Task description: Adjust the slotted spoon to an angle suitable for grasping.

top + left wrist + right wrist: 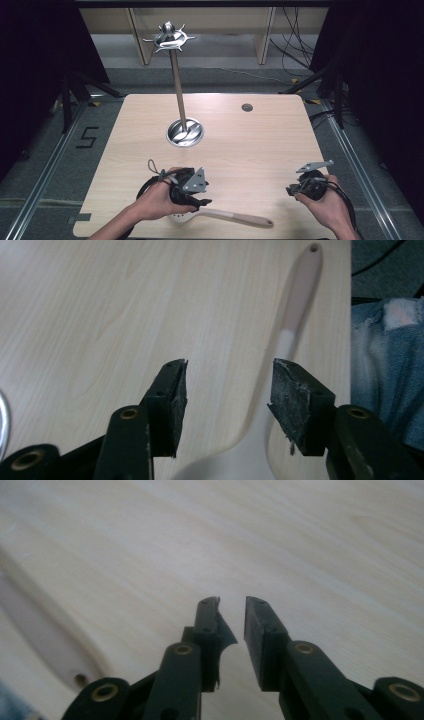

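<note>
Pale wood-grain desk (260,145) is filling the middle of a dark room, with grey floor and cables showing around it. Near its centre a metal utensil stand (178,75) is rising from a round base, its hooked crown hanging empty. A spoon (235,217) with a pale bowl and a wooden handle is lying flat along the near edge, its handle pointing toward the person's right and ending in a hanging hole.

The left hand-held gripper (192,192) is hovering over the spoon's bowl end. In the left gripper view its jaws are standing apart, straddling the neck where bowl meets handle, not yet touching it; that placement is likely lining up a grasp near the heavier end. The right hand-held gripper (306,186) is being held above bare desk, well apart from the spoon, its jaws slightly parted with nothing between them, apparently waiting. The handle's hole and the stand's empty hooks are suggesting a hanging job.
</note>
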Action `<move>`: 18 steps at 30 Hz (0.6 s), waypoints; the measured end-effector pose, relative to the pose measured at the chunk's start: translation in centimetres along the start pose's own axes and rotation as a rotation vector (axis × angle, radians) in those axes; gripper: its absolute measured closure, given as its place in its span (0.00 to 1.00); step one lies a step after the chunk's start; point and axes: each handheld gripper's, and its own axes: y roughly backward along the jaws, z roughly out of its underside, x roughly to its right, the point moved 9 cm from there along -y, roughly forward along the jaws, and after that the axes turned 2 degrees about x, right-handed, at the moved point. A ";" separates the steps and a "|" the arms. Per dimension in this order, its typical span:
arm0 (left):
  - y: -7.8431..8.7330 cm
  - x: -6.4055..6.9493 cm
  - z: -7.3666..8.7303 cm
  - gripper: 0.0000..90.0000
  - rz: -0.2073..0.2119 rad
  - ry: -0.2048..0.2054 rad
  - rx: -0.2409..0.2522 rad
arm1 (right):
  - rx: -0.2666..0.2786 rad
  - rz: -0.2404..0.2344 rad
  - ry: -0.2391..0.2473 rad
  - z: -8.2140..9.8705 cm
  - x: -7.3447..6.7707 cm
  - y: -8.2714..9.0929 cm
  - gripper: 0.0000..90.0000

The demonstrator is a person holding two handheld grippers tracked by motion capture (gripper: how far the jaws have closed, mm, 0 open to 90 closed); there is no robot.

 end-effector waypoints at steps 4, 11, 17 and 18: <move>-1.2 0.5 -1.2 0.53 0.053 -0.007 -0.003 | 0.083 0.093 -0.065 0.0 2.8 1.0 0.82; -2.5 0.9 -2.2 0.53 0.097 -0.036 -0.041 | 0.143 0.156 -0.174 0.9 5.5 2.0 0.79; -3.0 1.3 -2.0 0.54 0.123 -0.076 -0.101 | 0.166 0.165 -0.235 1.0 6.2 2.3 0.79; -3.0 1.3 -2.0 0.54 0.124 -0.080 -0.107 | 0.165 0.175 -0.182 1.0 6.7 2.4 0.79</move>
